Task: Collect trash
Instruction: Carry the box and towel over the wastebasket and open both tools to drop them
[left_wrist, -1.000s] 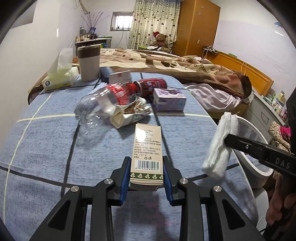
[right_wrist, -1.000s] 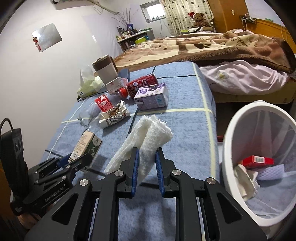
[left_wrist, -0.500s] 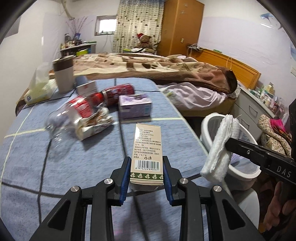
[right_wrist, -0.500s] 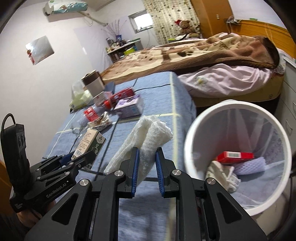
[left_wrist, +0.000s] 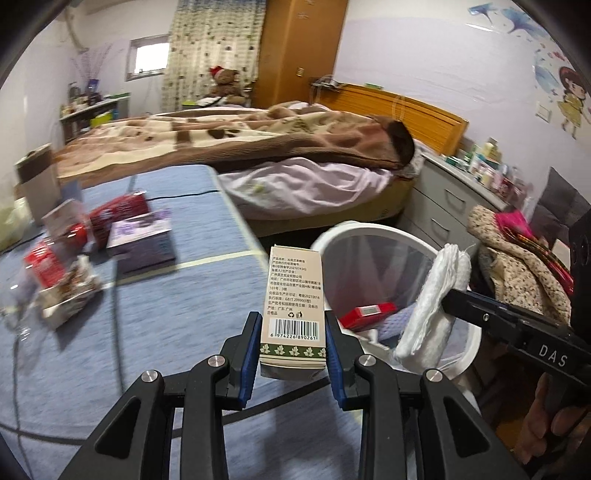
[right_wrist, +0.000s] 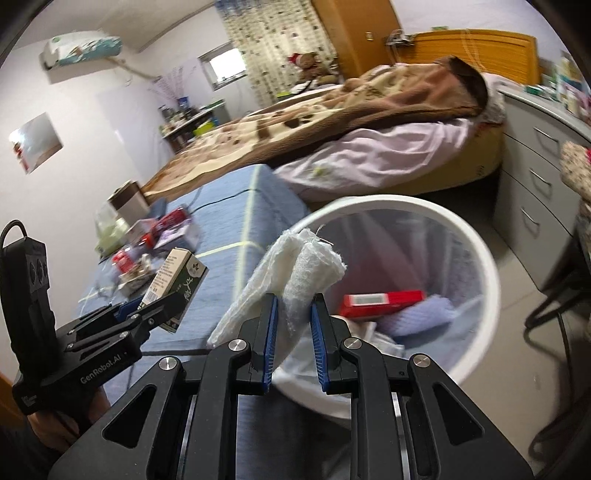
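Observation:
My left gripper (left_wrist: 293, 343) is shut on a small beige carton with a barcode (left_wrist: 293, 295) and holds it above the table's right edge, beside the white trash bin (left_wrist: 369, 230). My right gripper (right_wrist: 293, 325) is shut on a folded white paper towel (right_wrist: 295, 273) and holds it over the near rim of the bin (right_wrist: 476, 254). The bin holds a red box (right_wrist: 384, 299) and pale wrappers. The carton also shows in the right wrist view (right_wrist: 173, 284), and the towel in the left wrist view (left_wrist: 432, 302).
On the blue tablecloth (left_wrist: 155, 332) lie a purple box (left_wrist: 142, 240), a red can (left_wrist: 118, 212), a clear bottle with a red label (left_wrist: 40, 267) and a torn wrapper. A bed (left_wrist: 258, 147) lies behind. Grey drawers (left_wrist: 450, 206) stand to the right.
Both grippers have swung right, away from the table's middle toward the bin. The towel now hangs over the bin's rim and the carton is at the table's edge.

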